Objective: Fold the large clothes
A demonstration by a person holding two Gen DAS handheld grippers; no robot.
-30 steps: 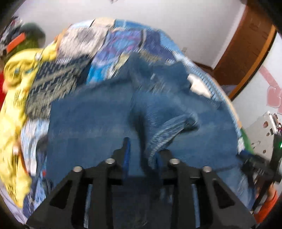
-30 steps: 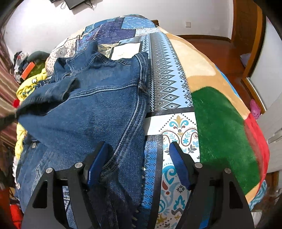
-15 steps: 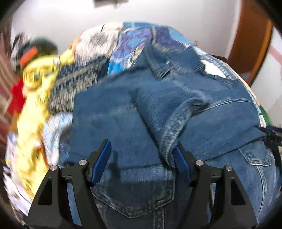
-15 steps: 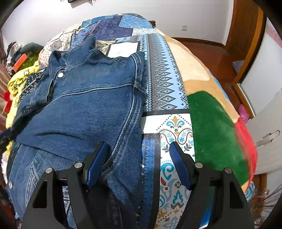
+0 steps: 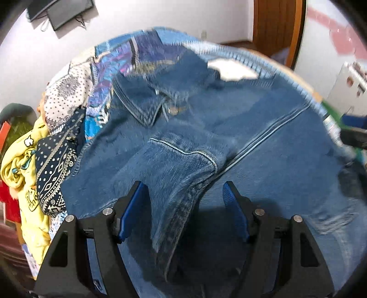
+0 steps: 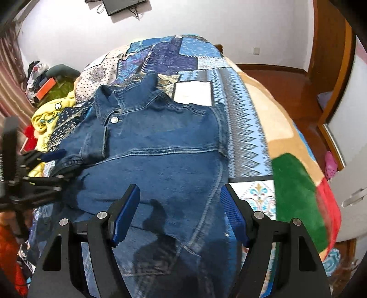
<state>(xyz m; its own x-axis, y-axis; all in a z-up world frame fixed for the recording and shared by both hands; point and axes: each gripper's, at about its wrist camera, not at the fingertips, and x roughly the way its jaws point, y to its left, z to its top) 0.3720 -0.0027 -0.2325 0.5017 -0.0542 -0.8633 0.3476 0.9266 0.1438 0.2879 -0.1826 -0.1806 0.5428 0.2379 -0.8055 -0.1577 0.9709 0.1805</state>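
Observation:
A blue denim jacket (image 6: 165, 146) lies spread on the bed, collar (image 6: 128, 96) toward the far end. One sleeve (image 5: 181, 183) lies folded across its body. My left gripper (image 5: 183, 206) is open and empty, its jaws wide apart just above the sleeve cuff. It also shows in the right wrist view (image 6: 45, 169), at the jacket's left edge. My right gripper (image 6: 180, 211) is open and empty above the jacket's lower right part. In the left wrist view the jacket (image 5: 263, 142) fills most of the frame.
A patterned patchwork blanket (image 6: 243, 110) covers the bed. A yellow garment (image 6: 48, 114) and other clothes are piled at the bed's left side. A wooden door frame (image 6: 330, 68) and floor are at the right. A screen hangs on the far wall (image 6: 123, 6).
My left gripper has opened and let go of the sleeve, which now lies across the jacket. My right gripper has lifted off the jacket's right edge.

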